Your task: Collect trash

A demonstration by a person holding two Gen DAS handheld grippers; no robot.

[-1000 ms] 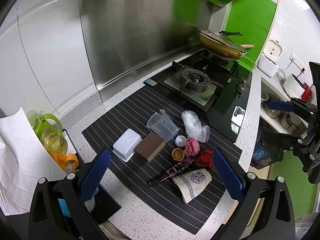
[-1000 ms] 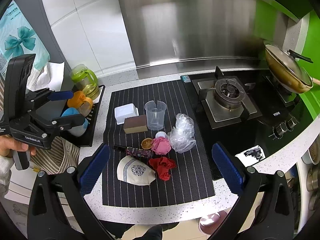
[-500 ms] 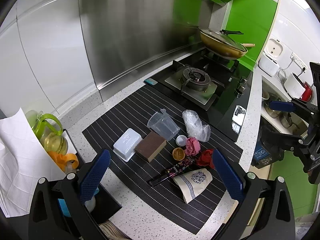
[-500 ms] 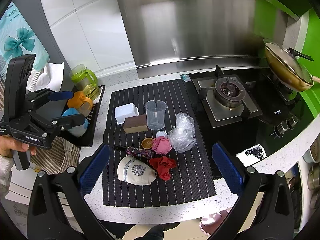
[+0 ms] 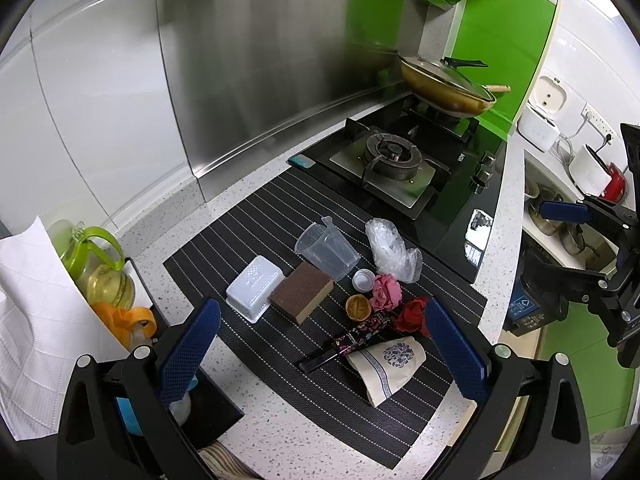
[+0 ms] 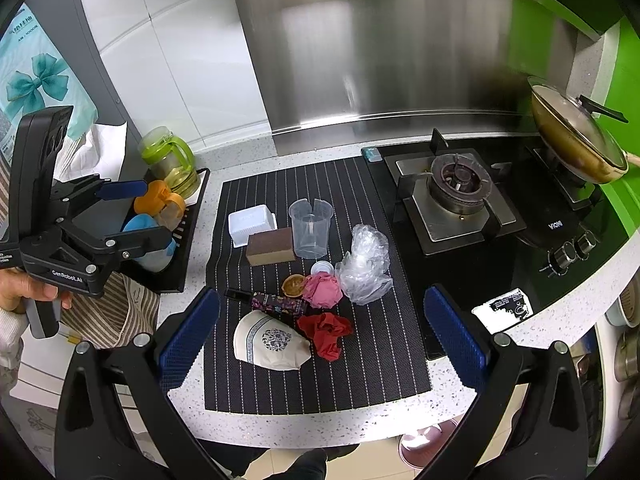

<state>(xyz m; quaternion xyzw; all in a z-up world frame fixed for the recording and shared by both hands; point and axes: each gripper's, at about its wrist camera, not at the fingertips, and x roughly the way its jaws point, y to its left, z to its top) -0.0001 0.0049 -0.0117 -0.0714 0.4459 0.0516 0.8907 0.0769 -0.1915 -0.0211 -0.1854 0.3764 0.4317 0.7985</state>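
Nothing has shifted over the last second — both grippers, left [image 5: 320,344] and right [image 6: 320,336], hang spread wide and empty above the striped mat [image 6: 376,376]. Trash sits ahead of the right one's tips: red wad [image 6: 327,334], pink wad [image 6: 323,290], plastic bag [image 6: 366,262] — collecting hasn't begun.

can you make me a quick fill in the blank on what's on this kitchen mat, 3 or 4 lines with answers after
1. The brown sponge lies right beside the white ____, which sits upside down.
2. The clear measuring cup stands ____ on the striped mat.
3. The crumpled paper beside the clear plastic bag is ____ in colour.
4. Both the left gripper and the right gripper are ____ and hold nothing.

Answers: box; upright; pink; open
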